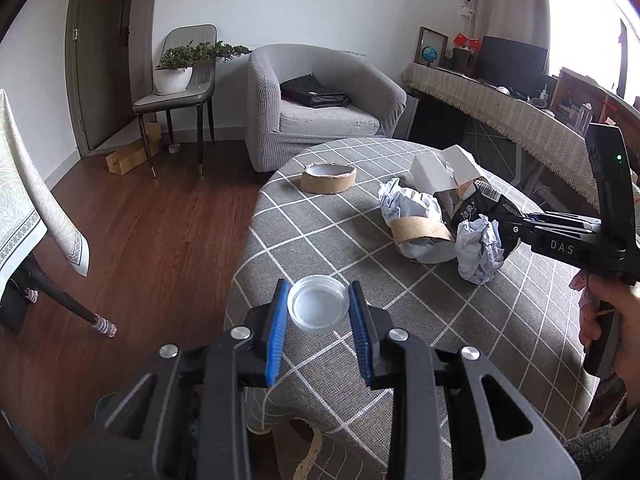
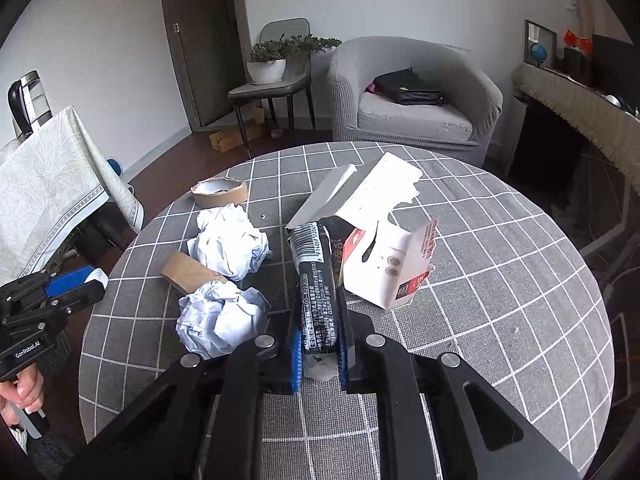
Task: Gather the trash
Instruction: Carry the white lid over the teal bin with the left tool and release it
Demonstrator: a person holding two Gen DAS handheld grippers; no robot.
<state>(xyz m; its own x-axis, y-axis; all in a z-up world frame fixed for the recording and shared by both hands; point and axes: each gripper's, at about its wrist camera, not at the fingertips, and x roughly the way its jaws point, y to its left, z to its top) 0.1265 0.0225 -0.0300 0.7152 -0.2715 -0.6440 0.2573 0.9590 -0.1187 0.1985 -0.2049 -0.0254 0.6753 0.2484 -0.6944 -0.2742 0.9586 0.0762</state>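
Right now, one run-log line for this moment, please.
left gripper: shut on clear round plastic lid | right gripper: shut on black barcoded wrapper | grey checked table: crumpled paper remains

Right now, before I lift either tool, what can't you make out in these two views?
- Black crinkled plastic wrapper, right wrist view: its near end is hidden between the right tool fingers.
- Clear round plastic lid, left wrist view: contact with the left tool is unclear.
- Any trash bin: out of frame.

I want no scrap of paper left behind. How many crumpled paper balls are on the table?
2. One paper ball lies behind the cardboard tube, toward the cardboard ring. The other paper ball sits nearer, beside the right gripper. The torn box could hide more.
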